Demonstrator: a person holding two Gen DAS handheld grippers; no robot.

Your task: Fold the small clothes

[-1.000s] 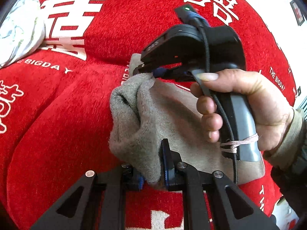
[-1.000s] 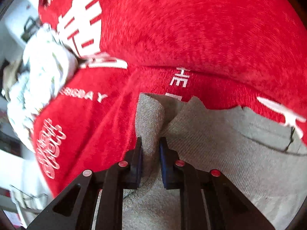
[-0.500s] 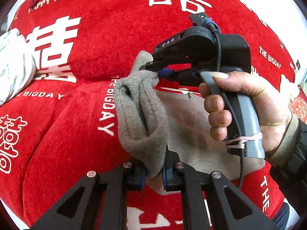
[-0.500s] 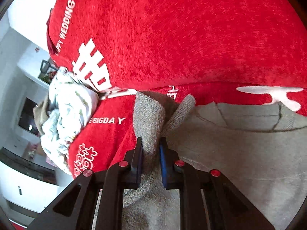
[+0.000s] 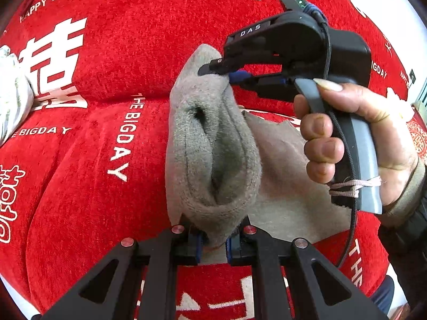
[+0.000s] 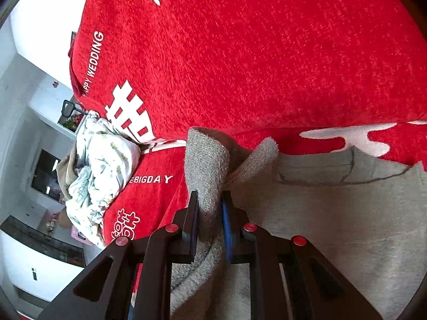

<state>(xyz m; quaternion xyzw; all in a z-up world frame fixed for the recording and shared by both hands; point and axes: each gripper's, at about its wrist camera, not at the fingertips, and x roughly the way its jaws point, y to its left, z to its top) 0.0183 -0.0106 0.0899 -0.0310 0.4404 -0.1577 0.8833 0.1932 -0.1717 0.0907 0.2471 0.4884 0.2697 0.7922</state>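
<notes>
Red cover (image 5: 80,186) under soft, light grey garment (image 5: 213,160); L gripper (image 5: 213,242) & R gripper (image 6: 209,221) both pinched its lifted edge, prob. best hold at corners.

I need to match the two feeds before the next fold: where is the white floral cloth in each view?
Left wrist: white floral cloth at the far left edge, partly cut off, on the red blanket.
Right wrist: same cloth left of centre, at the blanket's edge.
Shared landmark: the white "BIGDAY" lettering beside it.
</notes>
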